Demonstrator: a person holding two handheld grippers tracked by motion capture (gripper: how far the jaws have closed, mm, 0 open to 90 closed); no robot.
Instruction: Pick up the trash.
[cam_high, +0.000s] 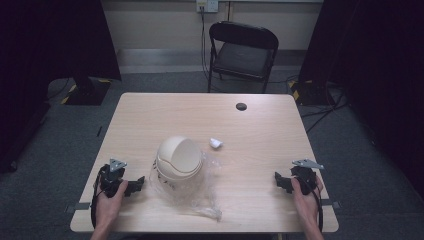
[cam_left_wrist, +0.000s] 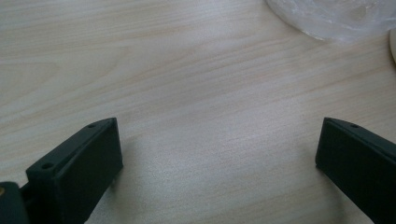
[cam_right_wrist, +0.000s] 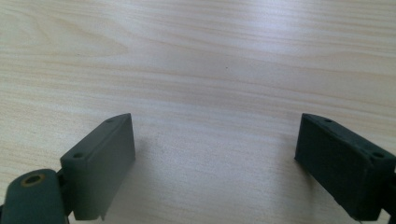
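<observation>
Two grippers are resting on the wooden table (cam_high: 260, 130). A stack of cream bowls (cam_high: 179, 159) is lying on clear plastic wrap (cam_high: 192, 195) just beside the left gripper (cam_high: 139, 184), jaws gaping wide. The right gripper (cam_high: 278, 179), well apart, is likewise standing wide and empty.

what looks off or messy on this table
The stack of cream bowls lies tipped on its side, partly out of a crumpled clear plastic bag near the left gripper. A small white scrap lies loose on the table beside it. Nothing looks broken or spilled.
</observation>
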